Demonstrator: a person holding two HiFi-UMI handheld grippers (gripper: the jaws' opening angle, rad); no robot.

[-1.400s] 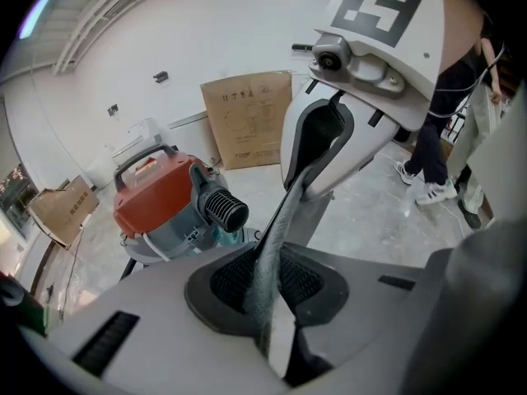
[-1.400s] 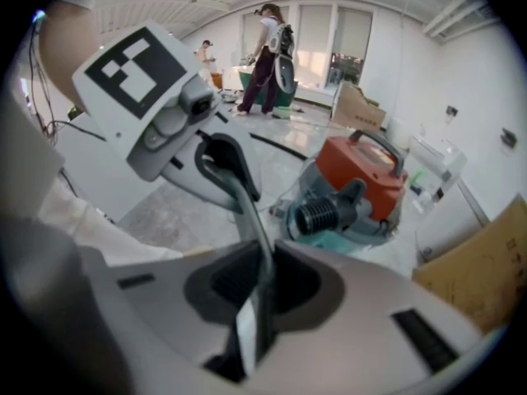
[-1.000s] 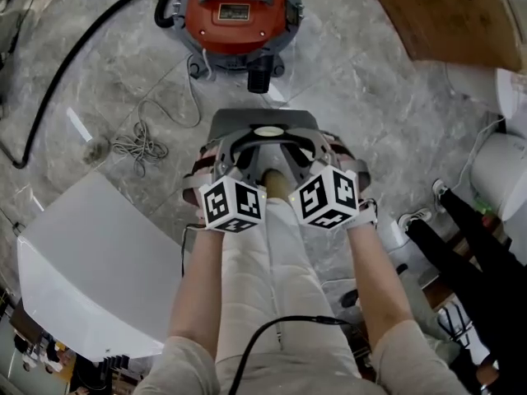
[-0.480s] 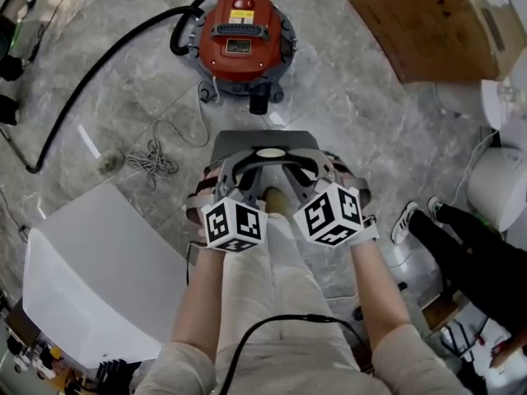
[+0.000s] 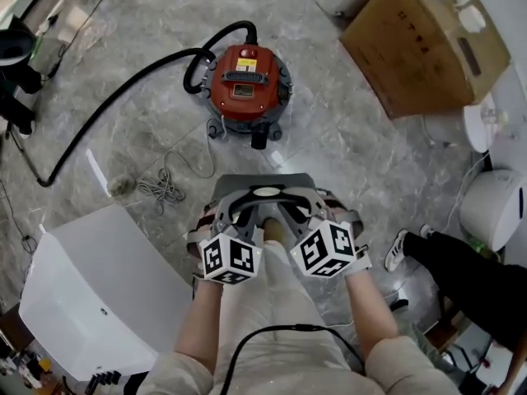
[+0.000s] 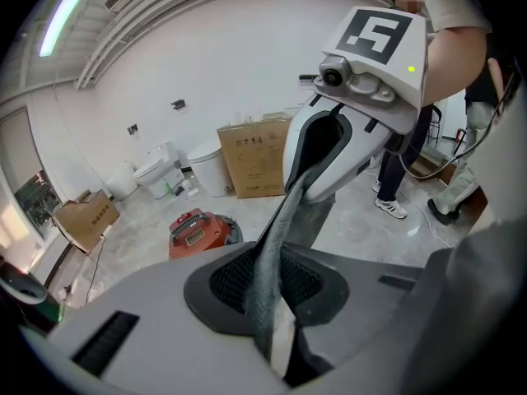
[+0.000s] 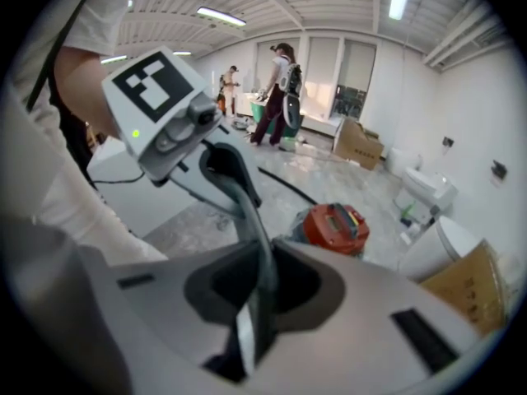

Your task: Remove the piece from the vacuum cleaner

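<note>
We count two tongs and one flat grey piece [image 5: 263, 181] with a pale oval at its middle, stretched between them. The left gripper [image 6: 276, 311] has its jaws drawn narrow on one edge of the piece. The right gripper [image 7: 251, 307] is pinched likewise on the opposite edge. In each gripper view the piece runs as a thin grey strip from the near jaws up to the far gripper.

Two marker cubes, one [image 5: 229, 257] left and one [image 5: 328, 249] right, sit side by side over our pale trousers.

The piece is well apart from the one red drum vacuum cleaner [image 5: 247, 89], which stands on the grey marble floor [image 5: 354, 146] beyond it. One black hose [image 5: 123, 97] curves away from the cleaner to the left.

We also count one loose grey cord [image 5: 165, 188], one brown cardboard box [image 5: 420, 44] and one white panel [image 5: 99, 303].
</note>
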